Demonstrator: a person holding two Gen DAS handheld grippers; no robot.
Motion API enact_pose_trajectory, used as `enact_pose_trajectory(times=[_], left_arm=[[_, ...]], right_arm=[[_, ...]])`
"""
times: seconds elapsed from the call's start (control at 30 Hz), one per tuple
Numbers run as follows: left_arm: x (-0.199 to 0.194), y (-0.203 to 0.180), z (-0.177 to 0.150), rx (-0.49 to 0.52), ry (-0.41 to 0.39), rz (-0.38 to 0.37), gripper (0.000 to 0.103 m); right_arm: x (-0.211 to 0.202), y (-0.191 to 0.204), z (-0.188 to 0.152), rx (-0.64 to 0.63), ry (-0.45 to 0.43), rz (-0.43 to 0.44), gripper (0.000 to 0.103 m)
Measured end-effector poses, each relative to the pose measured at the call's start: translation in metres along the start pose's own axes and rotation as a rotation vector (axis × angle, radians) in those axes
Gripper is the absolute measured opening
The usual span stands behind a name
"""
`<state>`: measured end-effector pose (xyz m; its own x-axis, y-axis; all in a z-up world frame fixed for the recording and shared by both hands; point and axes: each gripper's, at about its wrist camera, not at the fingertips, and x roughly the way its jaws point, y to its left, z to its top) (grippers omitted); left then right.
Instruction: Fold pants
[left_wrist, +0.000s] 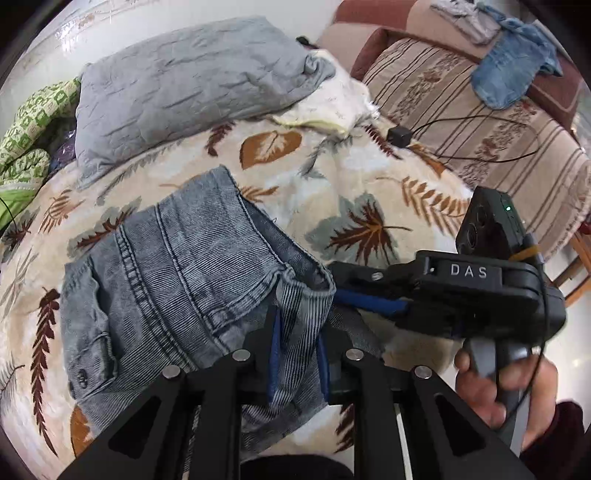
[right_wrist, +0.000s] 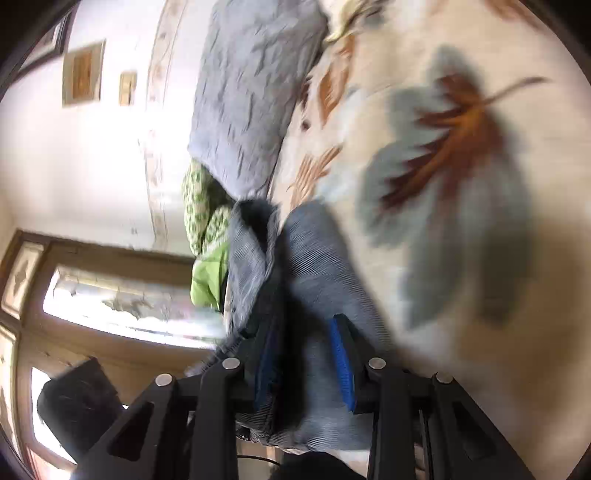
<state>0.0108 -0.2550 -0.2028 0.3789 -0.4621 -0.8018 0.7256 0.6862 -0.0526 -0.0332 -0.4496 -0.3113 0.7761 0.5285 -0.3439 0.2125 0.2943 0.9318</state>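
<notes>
Grey-blue denim pants (left_wrist: 177, 280) lie bunched on a leaf-patterned blanket (left_wrist: 332, 184). My left gripper (left_wrist: 297, 354) is shut on a striped fold of the pants at their near edge. My right gripper (left_wrist: 347, 295) comes in from the right of the left wrist view and is shut on the same edge by the waistband. In the blurred right wrist view my right gripper (right_wrist: 306, 365) holds a thick bunch of the pants (right_wrist: 317, 258) between its blue pads (right_wrist: 341, 365).
A grey pillow (left_wrist: 192, 88) lies at the back of the bed, green patterned cloth (left_wrist: 33, 125) to its left. A striped sofa (left_wrist: 480, 122) stands at the right with blue clothes (left_wrist: 513, 70), a black box (left_wrist: 399, 136) and a cable. A wall and a door (right_wrist: 74, 295) fill the right wrist view's left side.
</notes>
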Motion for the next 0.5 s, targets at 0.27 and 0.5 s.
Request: enact_pose_trajectory(times=[0.27, 0.5], left_arm=[[-0.110, 0.044, -0.011, 0.020, -0.257, 0.061, 0.063], [-0.098, 0.133, -0.051, -0.163, -0.141, 0.237, 0.064]], right_arm=[[-0.010, 0.048, 0.012, -0.129, -0.055, -0.041, 0.036], [0.021, 0.078, -0.001, -0.253, 0.006, -0.175, 0.078]])
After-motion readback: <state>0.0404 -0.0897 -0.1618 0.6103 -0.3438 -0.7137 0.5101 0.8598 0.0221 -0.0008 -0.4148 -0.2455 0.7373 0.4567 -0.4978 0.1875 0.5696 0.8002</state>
